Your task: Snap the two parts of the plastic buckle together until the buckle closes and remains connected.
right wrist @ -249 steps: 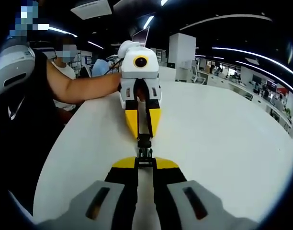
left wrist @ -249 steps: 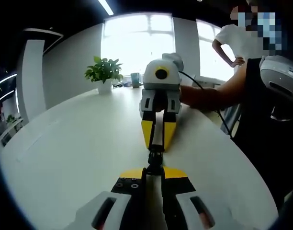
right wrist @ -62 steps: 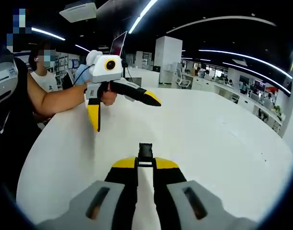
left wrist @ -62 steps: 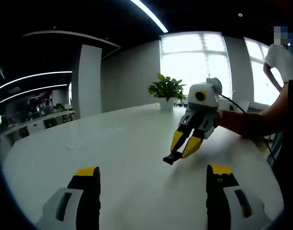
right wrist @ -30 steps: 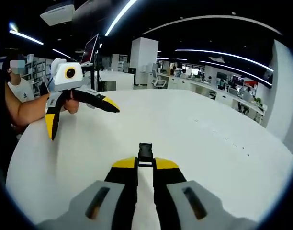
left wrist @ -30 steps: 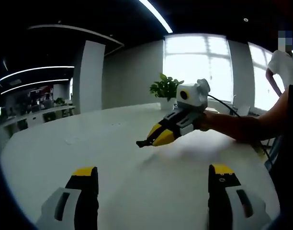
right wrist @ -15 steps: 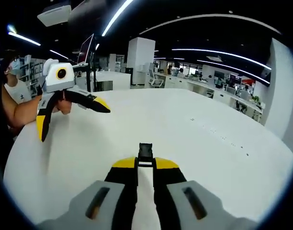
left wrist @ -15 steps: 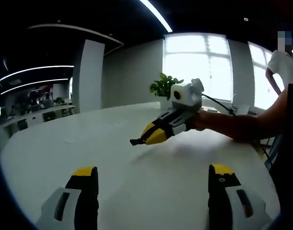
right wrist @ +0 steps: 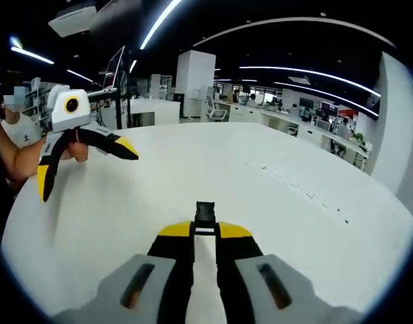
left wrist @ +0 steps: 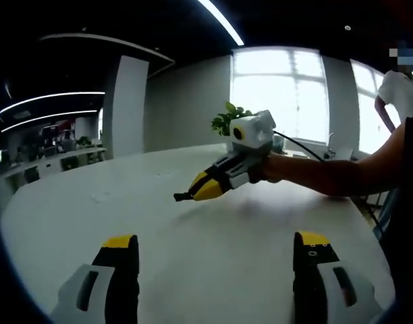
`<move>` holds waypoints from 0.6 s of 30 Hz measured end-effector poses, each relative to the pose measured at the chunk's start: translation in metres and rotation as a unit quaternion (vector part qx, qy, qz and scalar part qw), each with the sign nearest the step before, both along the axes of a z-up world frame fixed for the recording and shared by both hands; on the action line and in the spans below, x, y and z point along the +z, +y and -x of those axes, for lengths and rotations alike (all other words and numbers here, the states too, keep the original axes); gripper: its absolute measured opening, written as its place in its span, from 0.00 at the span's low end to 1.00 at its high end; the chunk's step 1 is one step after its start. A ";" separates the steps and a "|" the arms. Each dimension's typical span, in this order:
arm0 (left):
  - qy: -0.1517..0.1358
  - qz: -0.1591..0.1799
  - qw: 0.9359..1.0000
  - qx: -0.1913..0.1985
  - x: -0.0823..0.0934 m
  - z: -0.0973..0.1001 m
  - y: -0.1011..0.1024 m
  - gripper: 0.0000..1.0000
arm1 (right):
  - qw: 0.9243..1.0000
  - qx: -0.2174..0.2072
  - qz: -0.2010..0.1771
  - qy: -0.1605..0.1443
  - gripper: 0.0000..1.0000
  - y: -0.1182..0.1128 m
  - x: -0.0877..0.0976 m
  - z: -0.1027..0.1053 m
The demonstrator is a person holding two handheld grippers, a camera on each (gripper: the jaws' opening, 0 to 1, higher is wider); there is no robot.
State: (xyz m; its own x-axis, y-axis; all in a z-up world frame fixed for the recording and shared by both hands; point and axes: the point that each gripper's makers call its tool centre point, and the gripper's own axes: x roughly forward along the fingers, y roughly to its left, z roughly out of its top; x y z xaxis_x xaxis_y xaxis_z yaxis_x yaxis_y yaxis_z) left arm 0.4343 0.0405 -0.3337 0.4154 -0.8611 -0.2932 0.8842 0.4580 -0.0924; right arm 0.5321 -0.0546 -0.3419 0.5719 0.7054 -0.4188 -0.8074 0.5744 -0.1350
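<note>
The small black plastic buckle (right wrist: 205,212) sits clamped between the closed yellow-tipped jaws of the right hand-held gripper (right wrist: 205,228), sticking out past the tips and held above the wide, smooth white bench (right wrist: 274,202). In the left gripper view the same right hand-held gripper (left wrist: 193,192) appears further off, jaws together, with a dark sliver of the buckle (left wrist: 181,197) at its tip. The piece is too small to tell whether it is one joined buckle or only one half, and no join or seam can be made out.

The left hand-held gripper (left wrist: 216,253) holds nothing: its two black, yellow-capped jaws stand wide apart over bare bench. It shows again at the far left of the right gripper view (right wrist: 81,162), spread open and well apart from the buckle.

As a judgement, if the black piece is the whole buckle already snapped, what is left is to set it down in sight on the bench; if it is only one half, the mating part has yet to be found and pressed in.

The bench top is glossy and flat with a rounded edge. A green leafy plant (left wrist: 227,118) stands at the far end of the bench by the bright windows.
</note>
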 end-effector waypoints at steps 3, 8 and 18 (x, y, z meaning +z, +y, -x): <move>0.000 -0.001 1.000 -0.001 0.000 0.000 0.000 0.97 | 1.000 -0.002 0.005 0.002 0.10 0.002 -0.003 -0.006; 0.000 -0.001 1.000 -0.001 0.000 0.001 0.000 0.96 | 1.000 -0.005 0.008 0.006 0.10 0.005 -0.007 -0.015; 0.001 -0.001 1.000 -0.004 -0.001 0.003 0.000 0.96 | 1.000 -0.008 0.014 0.012 0.10 0.004 -0.011 -0.022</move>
